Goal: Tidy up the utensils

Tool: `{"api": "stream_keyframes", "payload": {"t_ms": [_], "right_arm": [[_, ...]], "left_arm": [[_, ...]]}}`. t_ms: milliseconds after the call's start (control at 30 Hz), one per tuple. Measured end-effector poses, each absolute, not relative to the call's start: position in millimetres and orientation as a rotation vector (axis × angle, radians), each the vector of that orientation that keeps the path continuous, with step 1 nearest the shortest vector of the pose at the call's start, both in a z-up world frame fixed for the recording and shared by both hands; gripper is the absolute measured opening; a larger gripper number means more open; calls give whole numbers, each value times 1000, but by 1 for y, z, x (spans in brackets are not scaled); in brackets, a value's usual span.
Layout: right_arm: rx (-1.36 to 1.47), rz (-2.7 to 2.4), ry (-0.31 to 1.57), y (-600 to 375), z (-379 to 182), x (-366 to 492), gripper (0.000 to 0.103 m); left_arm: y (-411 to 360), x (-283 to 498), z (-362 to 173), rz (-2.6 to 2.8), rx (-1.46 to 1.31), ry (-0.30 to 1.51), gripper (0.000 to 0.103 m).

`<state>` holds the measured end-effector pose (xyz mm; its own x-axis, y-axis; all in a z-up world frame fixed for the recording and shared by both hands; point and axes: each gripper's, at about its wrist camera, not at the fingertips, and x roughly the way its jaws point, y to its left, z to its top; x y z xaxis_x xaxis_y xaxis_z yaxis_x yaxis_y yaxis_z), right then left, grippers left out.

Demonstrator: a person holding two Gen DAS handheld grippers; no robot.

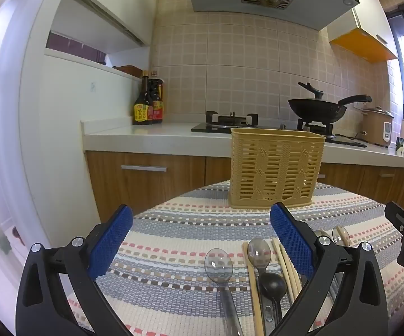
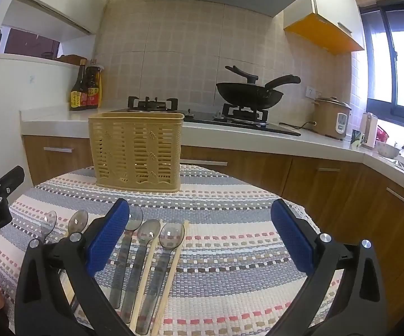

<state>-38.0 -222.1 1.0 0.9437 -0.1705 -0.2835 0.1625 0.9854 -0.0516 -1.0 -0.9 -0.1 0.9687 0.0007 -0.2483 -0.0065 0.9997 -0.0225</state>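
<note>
A tan slotted utensil basket (image 1: pixel 276 168) (image 2: pixel 136 151) stands upright at the far side of a striped woven mat (image 1: pixel 190 232) (image 2: pixel 230 240). Several clear grey plastic spoons (image 1: pixel 218 266) (image 2: pixel 171 238) and wooden chopsticks (image 1: pixel 253 288) (image 2: pixel 171 274) lie in a row on the mat's near part. My left gripper (image 1: pixel 202 240) hangs open above the mat, the spoons beneath its right finger. My right gripper (image 2: pixel 199 232) is open too, with the spoons under and beside its left finger. Neither holds anything.
Behind the mat runs a white counter (image 1: pixel 151 137) with wood-fronted drawers, two sauce bottles (image 1: pixel 147 103), a gas hob with a black wok (image 2: pixel 249 92), and a rice cooker (image 2: pixel 332 117). A white wall stands at the left. The other gripper shows at each view's edge.
</note>
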Motion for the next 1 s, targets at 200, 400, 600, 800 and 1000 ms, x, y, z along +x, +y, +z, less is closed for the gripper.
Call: {"api": "stream_keyframes", "payload": {"t_ms": [200, 400, 600, 800, 1000], "right_arm": [[-17, -174, 296, -225, -1, -34, 97], [-19, -177, 292, -224, -2, -38, 97], [-16, -174, 296, -225, -2, -36, 97], [-18, -175, 298, -224, -2, -36, 97], [-17, -176, 299, -224, -3, -35, 97]], "left_arm": [[-1, -1, 0, 3, -23, 252, 95], [-1, -1, 0, 4, -23, 251, 95], [-1, 0, 0, 2, -23, 251, 95], [0, 0, 0, 2, -25, 251, 95], [0, -1, 0, 3, -23, 250, 95]]}}
